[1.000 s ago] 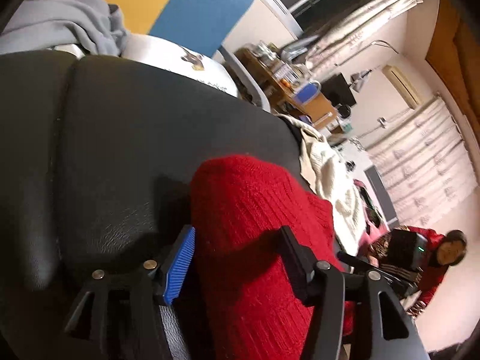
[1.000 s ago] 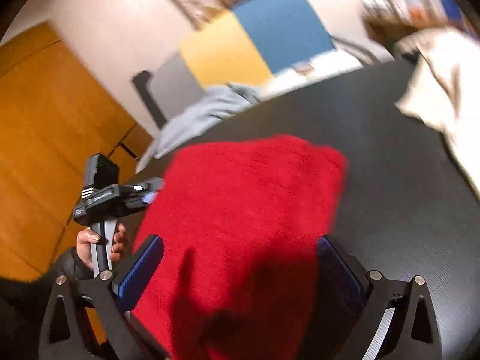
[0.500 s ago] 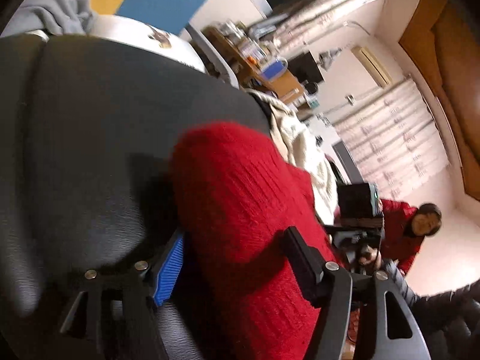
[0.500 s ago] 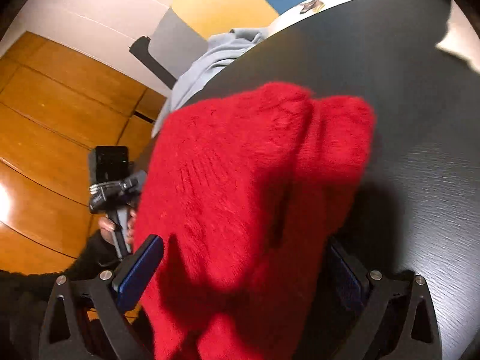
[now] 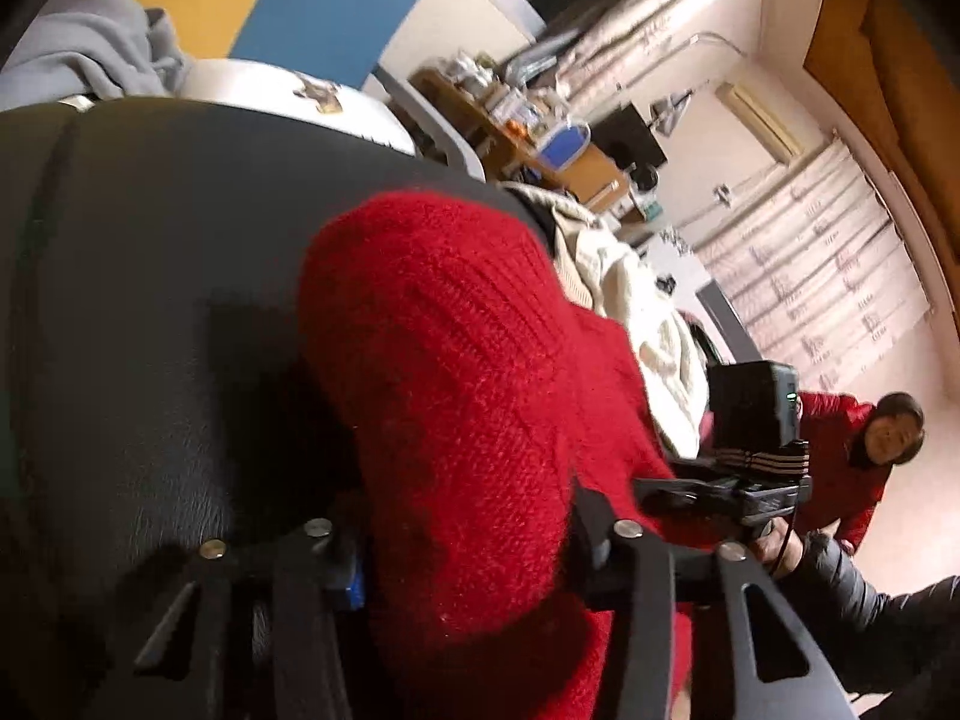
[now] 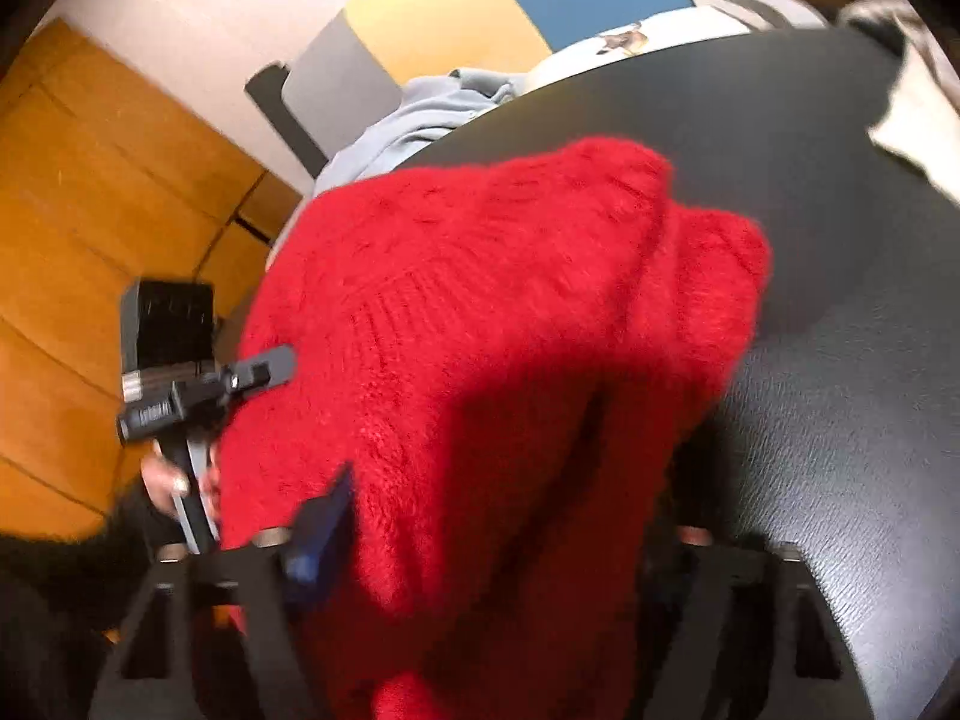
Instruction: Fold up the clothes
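Change: both pairs of jaws have just been closing on the red sweater, which bulges higher and fuller between them than a second ago.
Left gripper: at 6 o'clock in its own view, fingers pressed into the knit on both sides, gripping it.
Right gripper: at 6 o'clock in its view, blue pad sunk into the wool at 7 o'clock, other finger hidden by cloth; gripping the sweater.
Red sweater: bunched on the black table, spreading toward 12 o'clock.
Grey garment: at 11 o'clock, at the table's far edge.
Cream garment: at 2 o'clock, beside the sweater.
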`<state>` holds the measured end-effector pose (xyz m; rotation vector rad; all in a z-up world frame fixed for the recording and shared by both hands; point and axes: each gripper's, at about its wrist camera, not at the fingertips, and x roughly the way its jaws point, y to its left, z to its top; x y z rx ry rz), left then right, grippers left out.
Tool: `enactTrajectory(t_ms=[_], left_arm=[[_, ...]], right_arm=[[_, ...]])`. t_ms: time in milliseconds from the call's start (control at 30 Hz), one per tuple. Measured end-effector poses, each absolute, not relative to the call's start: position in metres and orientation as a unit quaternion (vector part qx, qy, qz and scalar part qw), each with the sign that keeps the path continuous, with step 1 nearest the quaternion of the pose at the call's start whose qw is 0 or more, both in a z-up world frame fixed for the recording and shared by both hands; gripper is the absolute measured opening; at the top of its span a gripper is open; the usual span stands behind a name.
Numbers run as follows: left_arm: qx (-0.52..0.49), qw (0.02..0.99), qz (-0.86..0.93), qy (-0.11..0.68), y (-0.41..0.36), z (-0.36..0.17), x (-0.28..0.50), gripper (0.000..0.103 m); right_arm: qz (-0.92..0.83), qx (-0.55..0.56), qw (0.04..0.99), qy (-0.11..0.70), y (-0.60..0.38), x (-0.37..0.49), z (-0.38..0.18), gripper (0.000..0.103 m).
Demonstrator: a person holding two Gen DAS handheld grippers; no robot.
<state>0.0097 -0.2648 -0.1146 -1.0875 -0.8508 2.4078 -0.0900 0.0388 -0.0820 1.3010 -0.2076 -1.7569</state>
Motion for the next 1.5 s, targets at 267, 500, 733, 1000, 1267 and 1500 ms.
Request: enactTrajectory(t_ms=[267,500,733,1000,1267,1500], left_arm=[[-0.386,0.107,0.870,-0.287,-0.262,-0.113,0.068,0.045],[-0.353,0.056,0.875,-0.327,-0.288,-0.108,0.118,0.039],[-0.265,-0.028,0.891,-0.366,-0.359,-0.077,0.234,0.037],[-0.146,-0.200,0.901,-0.357,-0.463,-0.016,0.380,0.037],[-0.112,-0.343,0.866,-0.346,-0.574,-0.003,0.467,0.038],[-0.139,-0.418,0.800,-0.407,-0.637,-0.080,0.494,0.039]], right_arm=[[-0.695,0.521,0.488,-0.088,0.015,-0.082,-0.083,0.097],[-0.690,0.529,0.489,-0.065,-0.035,-0.053,-0.078,0.043],[-0.618,0.525,0.576,-0.106,-0.136,-0.018,-0.073,0.042],[-0.499,0.492,0.713,-0.026,-0.351,0.053,-0.037,0.041],[-0.422,0.449,0.785,0.064,-0.558,0.130,-0.002,0.041],[-0.435,0.481,0.747,0.147,-0.651,0.148,-0.065,0.051]])
